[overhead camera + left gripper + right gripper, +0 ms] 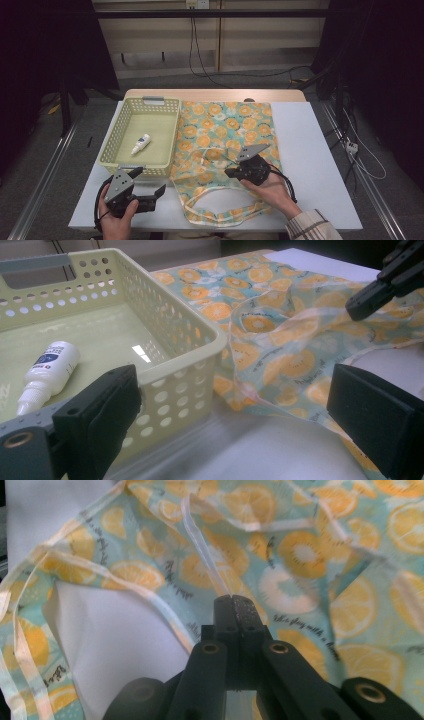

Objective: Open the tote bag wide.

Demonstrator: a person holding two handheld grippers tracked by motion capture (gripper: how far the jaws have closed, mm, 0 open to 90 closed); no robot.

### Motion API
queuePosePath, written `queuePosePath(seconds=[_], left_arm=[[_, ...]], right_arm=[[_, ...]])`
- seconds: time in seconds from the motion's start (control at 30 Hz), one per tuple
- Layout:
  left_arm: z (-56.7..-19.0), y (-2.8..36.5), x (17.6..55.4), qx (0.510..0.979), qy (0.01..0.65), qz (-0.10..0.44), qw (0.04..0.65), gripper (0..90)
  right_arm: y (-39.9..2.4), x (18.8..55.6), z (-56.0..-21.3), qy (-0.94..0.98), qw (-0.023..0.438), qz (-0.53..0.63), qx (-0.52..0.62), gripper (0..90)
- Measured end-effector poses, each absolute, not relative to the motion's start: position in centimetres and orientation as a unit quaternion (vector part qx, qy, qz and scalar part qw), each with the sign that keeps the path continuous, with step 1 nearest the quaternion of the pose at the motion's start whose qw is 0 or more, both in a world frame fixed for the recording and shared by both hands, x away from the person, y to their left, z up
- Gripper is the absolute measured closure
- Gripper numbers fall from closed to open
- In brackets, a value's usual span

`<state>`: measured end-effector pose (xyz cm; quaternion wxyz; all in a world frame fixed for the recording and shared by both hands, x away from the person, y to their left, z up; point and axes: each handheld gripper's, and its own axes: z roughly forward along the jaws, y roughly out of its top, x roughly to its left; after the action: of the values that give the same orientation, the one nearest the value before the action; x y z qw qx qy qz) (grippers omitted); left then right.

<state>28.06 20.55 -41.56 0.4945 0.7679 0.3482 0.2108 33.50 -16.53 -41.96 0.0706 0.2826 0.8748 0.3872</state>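
The right gripper (233, 599), jaws pinching the bag's (225, 130) rim, lifts it; the left gripper (150, 184) (jaws spread) waits at seven o'clock. The bottle (140, 144) remains in the basket (172, 131).

overhead forward-down view, two close gripper cameras, perhaps sharing bag (225, 135)

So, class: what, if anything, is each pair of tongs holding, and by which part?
The right tongs are shut on the lemon-print bag, pinching its pale edge strip by the opening. The left tongs stand open, holding nothing.
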Motion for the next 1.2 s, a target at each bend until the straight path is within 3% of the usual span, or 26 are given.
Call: queuePosePath(seconds=[1.2], left_arm=[[-41.8, 20.8, 28.2, 0.768, 0.354, 0.202, 0.494, 6.6]], right_arm=[[-17.2, 37.2, -35.9, 0.814, 0.128, 0.489, 0.287, 90.0]])
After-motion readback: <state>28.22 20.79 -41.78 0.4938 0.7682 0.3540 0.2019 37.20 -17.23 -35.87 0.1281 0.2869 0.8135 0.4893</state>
